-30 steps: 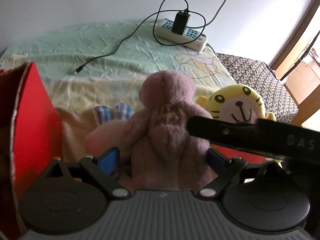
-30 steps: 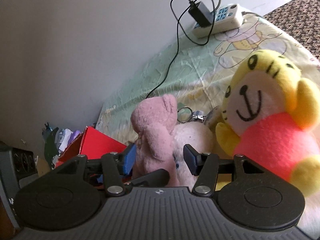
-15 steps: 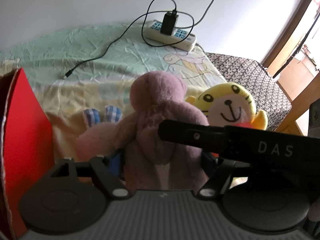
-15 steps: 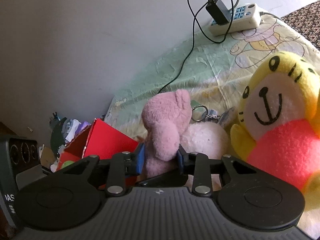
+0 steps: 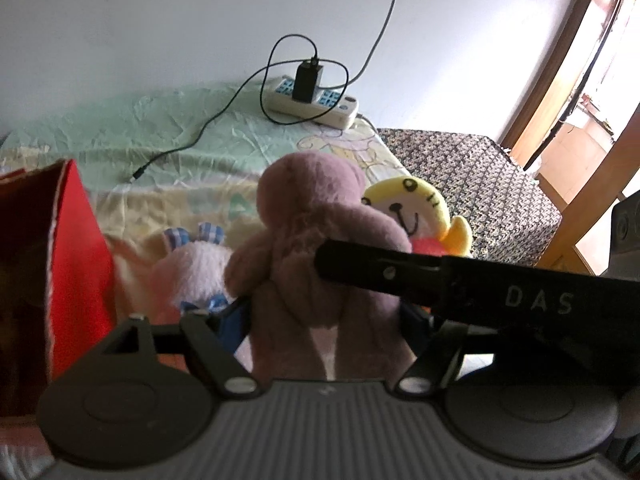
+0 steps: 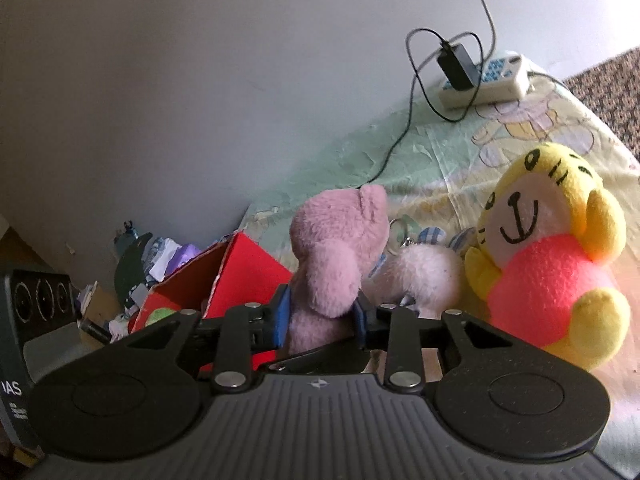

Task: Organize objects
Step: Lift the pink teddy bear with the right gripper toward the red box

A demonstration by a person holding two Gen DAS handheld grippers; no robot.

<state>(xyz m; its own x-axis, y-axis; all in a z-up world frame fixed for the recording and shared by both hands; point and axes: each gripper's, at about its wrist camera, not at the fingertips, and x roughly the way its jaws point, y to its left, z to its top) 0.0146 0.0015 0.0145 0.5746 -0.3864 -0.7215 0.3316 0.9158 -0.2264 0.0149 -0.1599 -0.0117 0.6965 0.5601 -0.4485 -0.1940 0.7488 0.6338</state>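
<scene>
Left gripper (image 5: 326, 316) clamped on the lower body of the mauve plush bear (image 5: 320, 248), blue pads pressing into both flanks. Right gripper (image 6: 320, 314) pinching the same bear (image 6: 336, 256) from the side, around its arm and shoulder (pads sunk well into the fur). Black finger of the right gripper crossing the bear's front in the left wrist view. Bear upright, near the front edge of the bed (image 5: 168, 136), just beside the open red box (image 5: 76, 248) at the bed's left edge. Pale pink plush with checked ears (image 6: 424, 276) lying behind the bear, touching it. Yellow tiger plush in a pink shirt (image 6: 548, 264) sitting further right. Power strip with charger (image 5: 312, 96) at the far edge, against the wall.
</scene>
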